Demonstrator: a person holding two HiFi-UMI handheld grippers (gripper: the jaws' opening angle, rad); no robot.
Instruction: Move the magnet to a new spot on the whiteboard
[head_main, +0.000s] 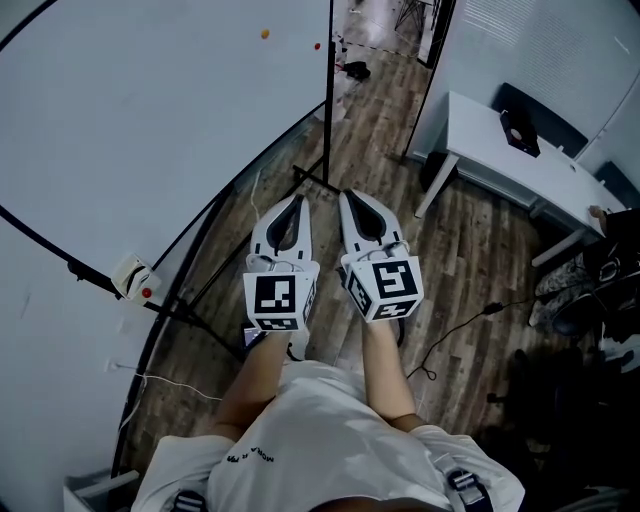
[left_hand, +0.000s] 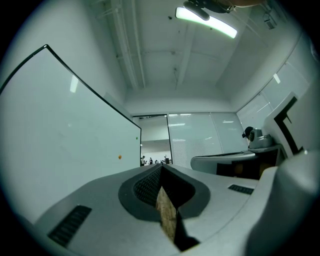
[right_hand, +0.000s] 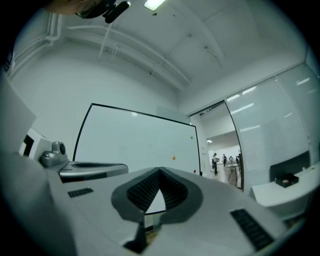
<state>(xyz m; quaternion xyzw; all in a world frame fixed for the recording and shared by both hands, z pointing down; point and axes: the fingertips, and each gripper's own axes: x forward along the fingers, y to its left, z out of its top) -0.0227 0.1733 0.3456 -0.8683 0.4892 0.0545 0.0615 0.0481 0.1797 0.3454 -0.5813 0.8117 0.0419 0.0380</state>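
The whiteboard (head_main: 130, 120) fills the left of the head view. An orange magnet (head_main: 264, 33) and a red magnet (head_main: 318, 46) stick to it near its far edge. My left gripper (head_main: 298, 199) and right gripper (head_main: 345, 195) are side by side over the wooden floor, well short of the magnets. Both are shut with nothing between the jaws. In the left gripper view the closed tips (left_hand: 161, 166) point past the whiteboard (left_hand: 60, 135) with the orange magnet (left_hand: 119, 157) far ahead. In the right gripper view the shut tips (right_hand: 160, 171) face the whiteboard (right_hand: 135, 140), where the orange magnet (right_hand: 173, 158), a red magnet (right_hand: 194, 171) and a green magnet (right_hand: 191, 137) show.
The whiteboard's black stand legs (head_main: 310, 178) run across the floor just ahead of the grippers. A small white box (head_main: 135, 275) sits on the board's lower frame. A white table (head_main: 500, 150) stands at the right, with a cable (head_main: 460, 325) and shoes (head_main: 560, 285) on the floor.
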